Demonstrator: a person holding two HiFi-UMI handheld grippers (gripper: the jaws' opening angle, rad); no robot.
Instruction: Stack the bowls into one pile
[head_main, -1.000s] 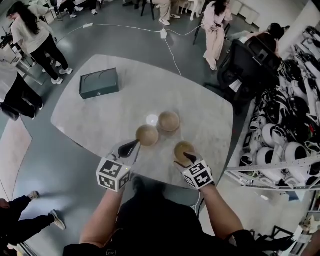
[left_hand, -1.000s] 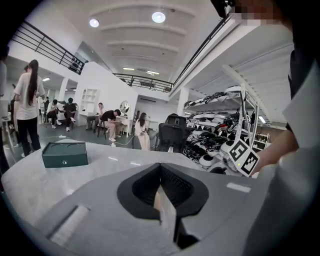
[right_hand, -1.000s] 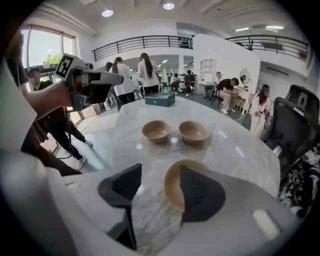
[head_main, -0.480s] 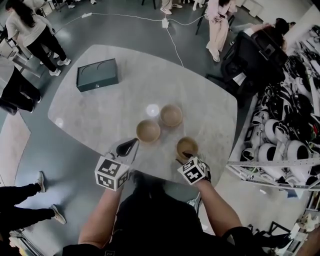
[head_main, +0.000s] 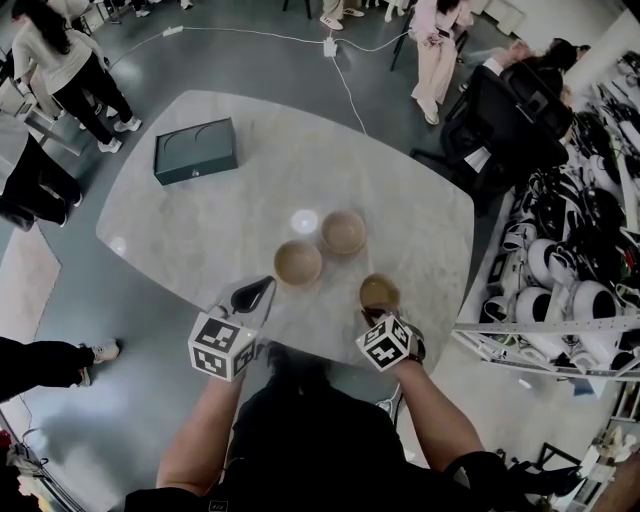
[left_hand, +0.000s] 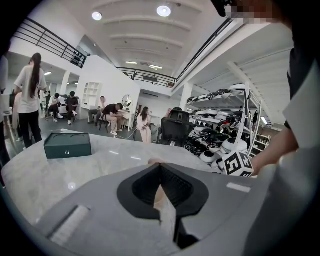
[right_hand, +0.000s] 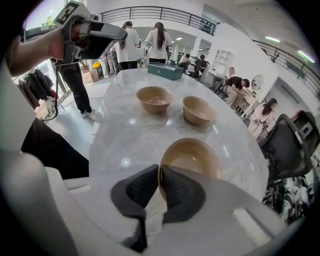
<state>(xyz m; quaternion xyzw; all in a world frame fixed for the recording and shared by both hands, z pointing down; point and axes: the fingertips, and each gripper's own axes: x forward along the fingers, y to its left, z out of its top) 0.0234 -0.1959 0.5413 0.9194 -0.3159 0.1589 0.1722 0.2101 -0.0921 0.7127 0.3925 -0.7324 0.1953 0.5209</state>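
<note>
Because its near rim is pinched between the pads of the right claw (right_hand: 159, 175), the nearest bowl (right_hand: 192, 155) is the one in hand, though it appears to rest mouth-up on the tabletop (head_main: 200, 220). That claw's jaws have just been closing, with one pad inside the rim and one outside, and it points steeply down. Ahead of it the other two bowls stand close together. The far bowl (head_main: 343, 231) is almost straight ahead, and the left bowl (head_main: 298, 262) is ahead and off to the claw's left. The held bowl is round, so it has no long axis to line up. I judge the carry runs forward and somewhat leftward. The left claw (head_main: 255, 293), jaws together on nothing, hovers just beside the left bowl and is nearer to it than the right claw.
</note>
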